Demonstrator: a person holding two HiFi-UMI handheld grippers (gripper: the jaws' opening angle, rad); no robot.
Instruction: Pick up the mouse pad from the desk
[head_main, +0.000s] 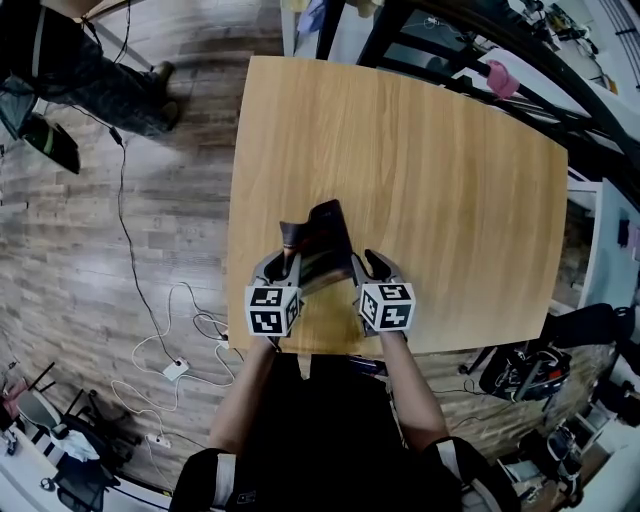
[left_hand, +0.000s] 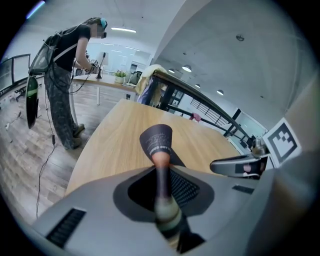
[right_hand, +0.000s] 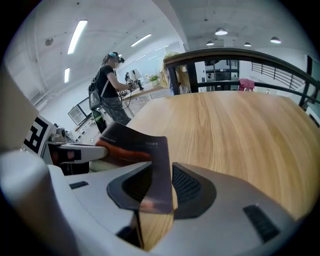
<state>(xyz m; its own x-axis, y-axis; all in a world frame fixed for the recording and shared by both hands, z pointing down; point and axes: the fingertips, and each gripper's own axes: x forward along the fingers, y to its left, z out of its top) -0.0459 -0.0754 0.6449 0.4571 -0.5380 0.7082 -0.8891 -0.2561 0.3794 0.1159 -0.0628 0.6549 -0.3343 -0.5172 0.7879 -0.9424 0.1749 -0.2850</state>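
Near edge of the mouse pad (head_main: 318, 245) is hiding behind the marker cubes at lower centre of the head view; print on its curled underside is showing too small to read; in the left gripper view the pad is running edge-on and blurring close to the lens; a bystander (head_main: 90, 70) is getting cut off at the upper left frame edge; left gripper (head_main: 285, 268) is pinching the pad's left edge, jaws nearly together; right gripper (head_main: 368, 268) is standing wider, with the pad's bowed right corner spanning both inner faces; the pad is hanging between the two grippers, curling upward, lifted clear of the wooden desk (head_main: 430, 180).
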